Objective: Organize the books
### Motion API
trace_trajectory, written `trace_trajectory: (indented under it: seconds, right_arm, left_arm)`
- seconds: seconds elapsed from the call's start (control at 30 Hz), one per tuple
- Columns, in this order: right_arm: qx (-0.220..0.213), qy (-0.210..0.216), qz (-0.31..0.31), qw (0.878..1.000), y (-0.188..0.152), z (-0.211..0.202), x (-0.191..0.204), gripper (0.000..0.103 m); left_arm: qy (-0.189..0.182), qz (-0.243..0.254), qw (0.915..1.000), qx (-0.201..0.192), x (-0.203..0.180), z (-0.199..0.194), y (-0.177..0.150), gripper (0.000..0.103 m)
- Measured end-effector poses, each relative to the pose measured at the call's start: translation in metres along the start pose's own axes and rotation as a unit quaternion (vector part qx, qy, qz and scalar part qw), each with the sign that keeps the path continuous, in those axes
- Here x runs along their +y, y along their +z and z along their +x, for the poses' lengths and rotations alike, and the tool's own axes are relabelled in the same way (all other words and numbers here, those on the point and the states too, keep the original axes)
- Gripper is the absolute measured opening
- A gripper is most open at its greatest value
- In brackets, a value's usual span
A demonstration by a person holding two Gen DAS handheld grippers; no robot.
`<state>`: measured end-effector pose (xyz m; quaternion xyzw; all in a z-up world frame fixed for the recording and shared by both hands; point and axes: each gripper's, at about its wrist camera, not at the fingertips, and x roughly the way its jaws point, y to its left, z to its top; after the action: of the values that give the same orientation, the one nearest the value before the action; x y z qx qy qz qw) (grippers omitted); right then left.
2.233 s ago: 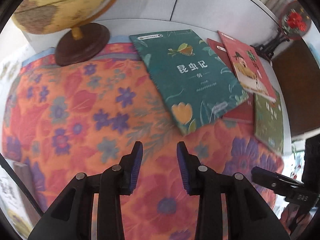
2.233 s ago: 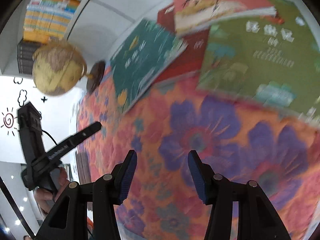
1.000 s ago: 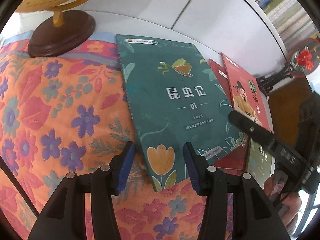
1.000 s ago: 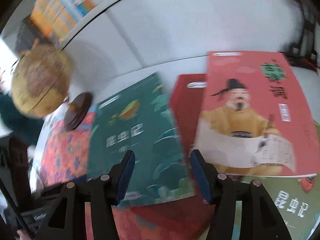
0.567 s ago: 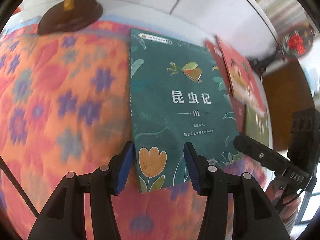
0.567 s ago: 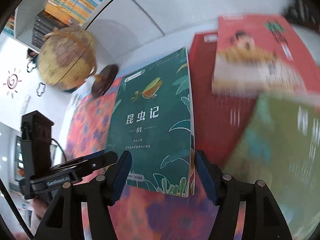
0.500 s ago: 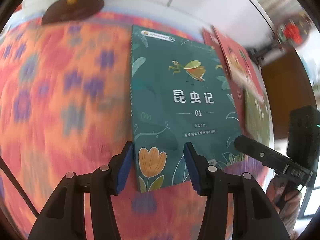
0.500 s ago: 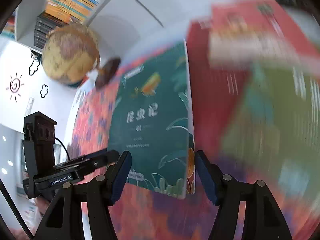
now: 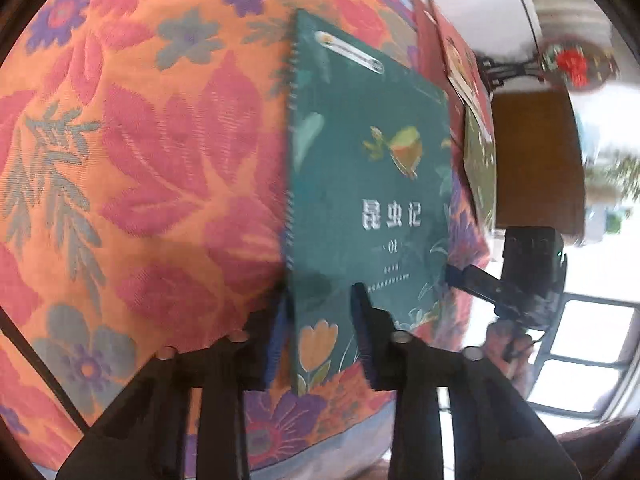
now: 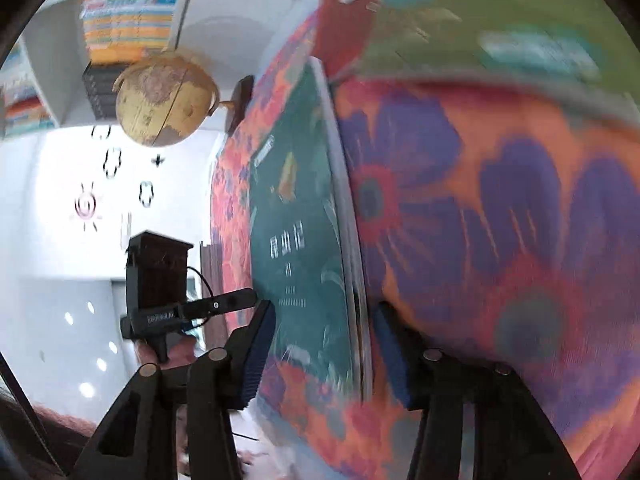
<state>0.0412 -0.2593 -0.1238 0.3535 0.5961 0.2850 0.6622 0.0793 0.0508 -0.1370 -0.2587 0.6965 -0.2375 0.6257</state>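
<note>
A dark green book with white Chinese title and a tulip lies on the floral cloth. My left gripper is open, its fingers straddling the book's near left corner. My right gripper is open, its fingers either side of the same book's other near edge. A red book, a red-and-yellow book and a light green book lie farther back, overlapping.
An orange floral cloth covers the table. A globe on a wooden stand is at the far left. Bookshelves line the wall. A round red ornament stands at the far right.
Both grippers have dropped low and rolled sideways at the green book's near edge, one at each side. The book's edges now sit between the open fingers.
</note>
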Motion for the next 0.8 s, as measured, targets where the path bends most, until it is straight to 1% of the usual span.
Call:
trace_trajectory:
  seconds: [0.03, 0.1, 0.17, 0.23, 0.27, 0.3, 0.33, 0.4, 0.5, 0.6, 0.67, 0.7, 0.73, 0.77, 0.8]
  right_arm:
    - [0.007, 0.001, -0.011, 1.0, 0.006, 0.003, 0.002, 0.048]
    - [0.018, 0.008, -0.019, 1.0, 0.018, 0.009, 0.004, 0.046]
    - [0.026, 0.004, -0.024, 0.999, 0.021, 0.014, 0.003, 0.041]
    - [0.032, 0.0, -0.025, 0.999, 0.027, 0.017, 0.001, 0.031]
    - [0.034, -0.002, -0.022, 0.999, 0.034, 0.02, -0.002, 0.026]
    - [0.035, -0.007, -0.015, 0.999, 0.037, 0.022, -0.005, 0.014]
    - [0.037, -0.008, -0.008, 0.999, 0.04, 0.024, -0.009, 0.009]
    - [0.038, 0.01, 0.008, 0.999, 0.041, 0.023, -0.017, 0.008]
    - [0.037, -0.001, 0.005, 0.999, 0.04, 0.022, -0.012, 0.008]
    - [0.029, -0.012, -0.002, 1.0, 0.035, 0.019, -0.011, 0.01]
    - [0.019, -0.032, -0.016, 0.999, 0.032, 0.018, -0.001, 0.01]
    - [0.014, -0.048, -0.035, 0.998, 0.028, 0.017, 0.008, 0.01]
    - [0.013, -0.049, -0.043, 0.998, 0.026, 0.018, 0.014, 0.01]
    - [0.013, -0.036, -0.046, 0.998, 0.022, 0.017, 0.019, 0.01]
    - [0.013, -0.02, -0.042, 0.999, 0.02, 0.017, 0.022, 0.01]
  left_arm:
    - [-0.019, -0.013, 0.9997, 0.005, 0.005, 0.002, 0.002, 0.022]
    - [-0.043, -0.029, 0.9986, 0.011, 0.016, 0.004, 0.007, 0.014]
    - [-0.075, -0.048, 0.9959, 0.017, 0.024, 0.009, 0.011, 0.013]
    - [-0.091, -0.056, 0.9942, 0.018, 0.03, 0.008, 0.009, 0.013]
    - [-0.093, -0.056, 0.994, 0.018, 0.029, 0.009, 0.01, 0.013]
    - [-0.092, -0.052, 0.9942, 0.017, 0.027, 0.01, 0.011, 0.013]
    - [-0.091, -0.042, 0.9949, 0.013, 0.028, 0.006, 0.01, 0.013]
    - [-0.092, -0.03, 0.9953, 0.007, 0.025, 0.007, 0.011, 0.013]
    - [-0.091, -0.029, 0.9954, 0.008, 0.024, 0.006, 0.015, 0.013]
    - [-0.064, -0.034, 0.9973, 0.002, 0.015, 0.007, 0.016, 0.013]
    - [-0.017, -0.016, 0.9997, -0.011, -0.004, 0.006, 0.015, 0.014]
    - [0.016, 0.008, 0.9996, -0.024, -0.015, 0.004, 0.012, 0.014]
    - [0.054, 0.042, 0.9968, -0.041, -0.029, 0.002, 0.007, 0.015]
    - [0.101, 0.087, 0.9893, -0.059, -0.045, 0.001, 0.001, 0.016]
    - [0.127, 0.112, 0.9834, -0.066, -0.054, 0.002, -0.004, 0.016]
